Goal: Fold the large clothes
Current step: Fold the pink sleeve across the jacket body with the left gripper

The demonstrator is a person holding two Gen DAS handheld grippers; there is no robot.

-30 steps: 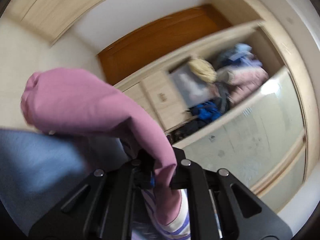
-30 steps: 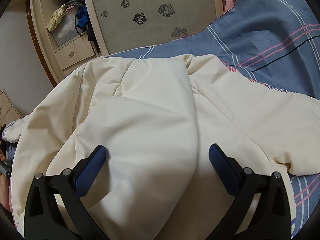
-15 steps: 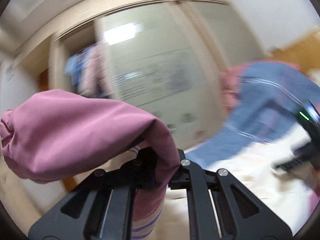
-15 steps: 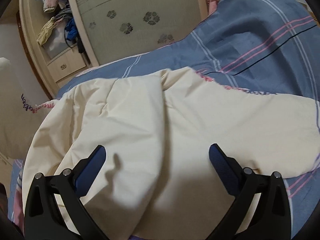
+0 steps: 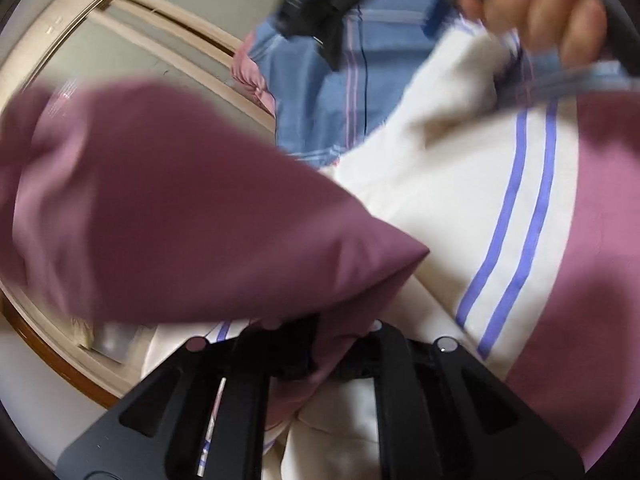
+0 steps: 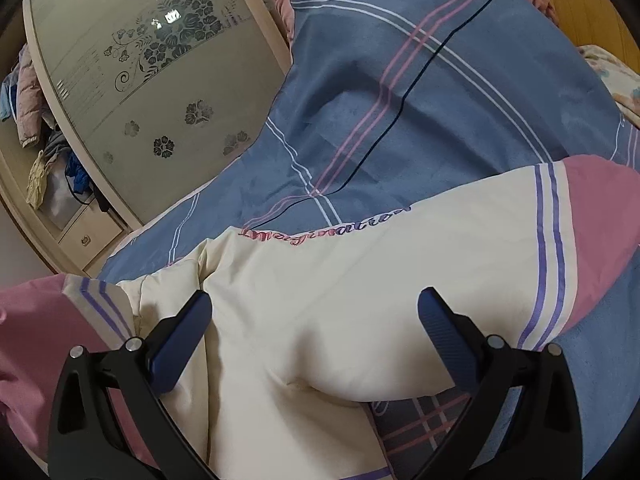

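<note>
- my left gripper (image 5: 320,332): clenched on the pink cuff (image 5: 180,208) of the jacket (image 6: 340,300).
- jacket: cream, puffy, soft; spread on the blue bedspread (image 6: 400,100); best taken by cuff or hem.
- my right gripper (image 6: 316,332): jaws wide, empty, above the jacket body.

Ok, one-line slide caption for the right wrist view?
Right gripper, jaws open, over a cream jacket with pink sleeves spread on a blue striped bedspread.

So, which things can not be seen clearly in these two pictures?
- Left gripper tips: left wrist view, buried in the pink sleeve.
- That sleeve's cuff: same view, motion-blurred.
- Jacket lower part: right wrist view, cut off by the bottom edge.
- Wardrobe clothes: right wrist view, too small.
</note>
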